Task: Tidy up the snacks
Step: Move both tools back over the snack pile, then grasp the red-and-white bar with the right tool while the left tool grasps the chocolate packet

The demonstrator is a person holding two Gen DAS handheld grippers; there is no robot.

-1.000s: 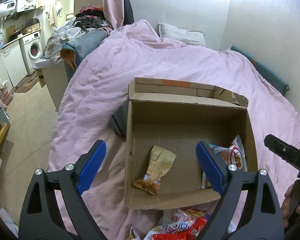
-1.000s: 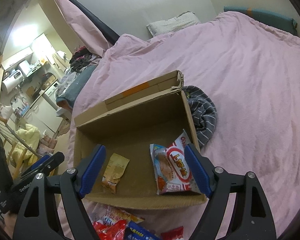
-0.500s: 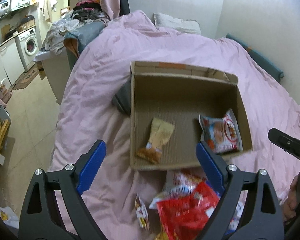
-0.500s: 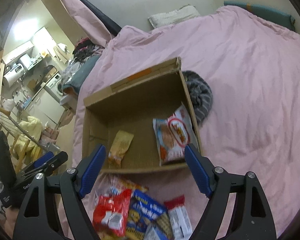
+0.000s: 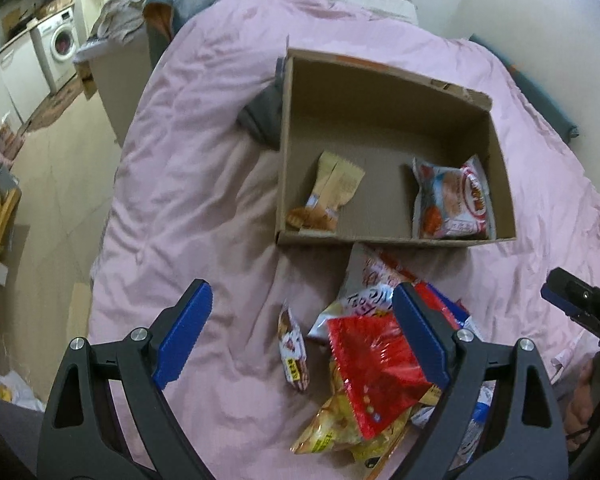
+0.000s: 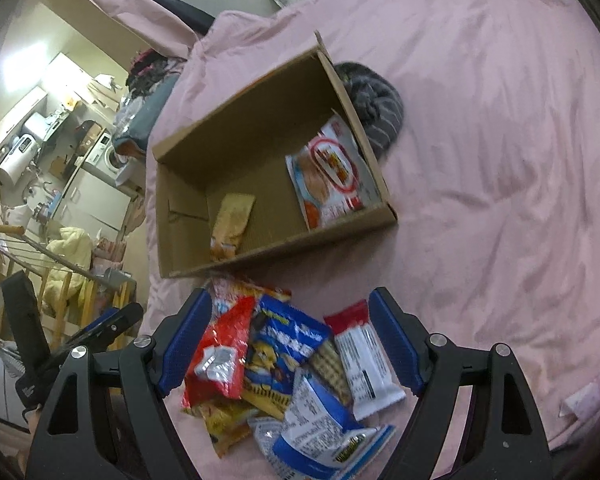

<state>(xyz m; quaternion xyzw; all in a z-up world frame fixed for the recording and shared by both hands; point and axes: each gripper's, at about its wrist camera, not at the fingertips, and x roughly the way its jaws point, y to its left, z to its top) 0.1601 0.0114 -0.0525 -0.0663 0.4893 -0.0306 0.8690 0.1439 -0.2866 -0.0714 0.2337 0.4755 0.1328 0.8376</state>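
An open cardboard box [image 5: 384,240] [image 6: 275,254] lies on a pink bed. Inside are a tan wafer packet [image 5: 328,196] [image 6: 231,220] and a white-and-red snack bag [image 5: 454,200] [image 6: 330,172]. A pile of loose snacks lies in front of the box: a red bag [image 5: 374,368] [image 6: 221,344], a blue-and-yellow bag [image 6: 283,356], a white-and-red bar [image 6: 366,360] and a small packet [image 5: 293,350]. My left gripper [image 5: 302,336] is open and empty above the pile's left side. My right gripper [image 6: 289,344] is open and empty over the pile.
A grey striped cloth [image 6: 374,100] [image 5: 261,114] lies behind the box. The pink duvet [image 6: 500,160] spreads to the right. The bed's left edge drops to a floor [image 5: 59,184] with a washing machine [image 5: 59,46] and clutter.
Both grippers have pulled back and risen from the box. The snack pile in front of the box has come into view under them. Both stay open.
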